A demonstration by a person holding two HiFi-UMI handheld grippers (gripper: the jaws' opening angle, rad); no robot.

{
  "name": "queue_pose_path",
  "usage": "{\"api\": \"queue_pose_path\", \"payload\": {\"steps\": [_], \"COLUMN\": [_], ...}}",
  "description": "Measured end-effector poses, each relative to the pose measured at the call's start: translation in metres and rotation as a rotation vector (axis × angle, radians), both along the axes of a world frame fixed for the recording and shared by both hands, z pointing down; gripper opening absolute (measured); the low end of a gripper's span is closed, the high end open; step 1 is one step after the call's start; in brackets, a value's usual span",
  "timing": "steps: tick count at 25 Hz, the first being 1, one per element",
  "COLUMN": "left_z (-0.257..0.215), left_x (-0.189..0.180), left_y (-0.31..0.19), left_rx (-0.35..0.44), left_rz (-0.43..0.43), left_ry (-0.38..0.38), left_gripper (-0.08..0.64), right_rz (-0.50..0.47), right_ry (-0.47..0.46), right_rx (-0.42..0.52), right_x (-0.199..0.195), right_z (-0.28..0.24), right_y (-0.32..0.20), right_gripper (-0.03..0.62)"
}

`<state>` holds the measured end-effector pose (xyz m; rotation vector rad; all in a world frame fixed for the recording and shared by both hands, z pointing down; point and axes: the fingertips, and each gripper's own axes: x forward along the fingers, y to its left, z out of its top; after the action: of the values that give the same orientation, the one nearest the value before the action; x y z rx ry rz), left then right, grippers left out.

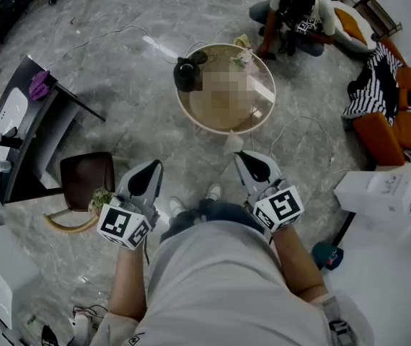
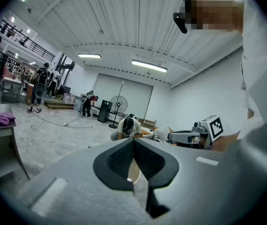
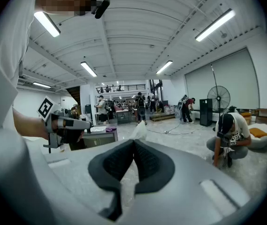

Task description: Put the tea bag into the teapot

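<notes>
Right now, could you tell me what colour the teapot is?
The teapot is black, clearest in the head view.

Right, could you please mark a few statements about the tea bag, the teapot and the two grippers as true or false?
1. The right gripper is shut on the tea bag. True.
2. The tea bag lies inside the teapot. False: the right gripper holds it, short of the round table.
3. The left gripper has its jaws wide apart. False: they are together, with nothing between them.
4. The black teapot stands at the round table's left edge in the head view. True.
</notes>
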<state>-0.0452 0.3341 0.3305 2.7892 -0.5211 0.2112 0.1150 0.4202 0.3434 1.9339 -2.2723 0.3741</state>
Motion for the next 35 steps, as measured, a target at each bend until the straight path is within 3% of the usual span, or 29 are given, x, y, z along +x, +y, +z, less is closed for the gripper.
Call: {"api": "queue_pose_path", "payload": {"steps": [6, 12, 18, 26, 35], "left_z": [0.007, 0.010, 0.022, 0.035, 0.038], "left_x": [0.024, 0.043, 0.040, 0.012, -0.042], "left_y": [-0.005, -0.013, -0.022, -0.069, -0.182], "left_rx": [0.003, -0.004, -0.010, -0.025, -0.040], "left_rz": [-0.031, -0.115, -0.196, -0.264, -0.284], "left_ry": [-0.017, -0.054, -0.083, -0.075, -0.062], "left_gripper": [0.006, 0.006, 0.006, 0.006, 0.006], "right_rz": [-0.028, -0.087, -0.167, -0.236, -0.287], "right_ry": [-0.011, -0.040, -0.049, -0.029, -0.007], "right_rx": [0.012, 0.032, 0.033, 0.013, -0.035], "right_x": [0.029, 0.055, 0.064, 0.041, -0.019], "right_z": [0.005, 0.010, 0.017, 0.025, 0.034], "right_y": [-0.010, -0.026, -0.054, -0.114, -0.234], "right_gripper": [0.003, 0.003, 0.003, 0.003, 0.003]}}
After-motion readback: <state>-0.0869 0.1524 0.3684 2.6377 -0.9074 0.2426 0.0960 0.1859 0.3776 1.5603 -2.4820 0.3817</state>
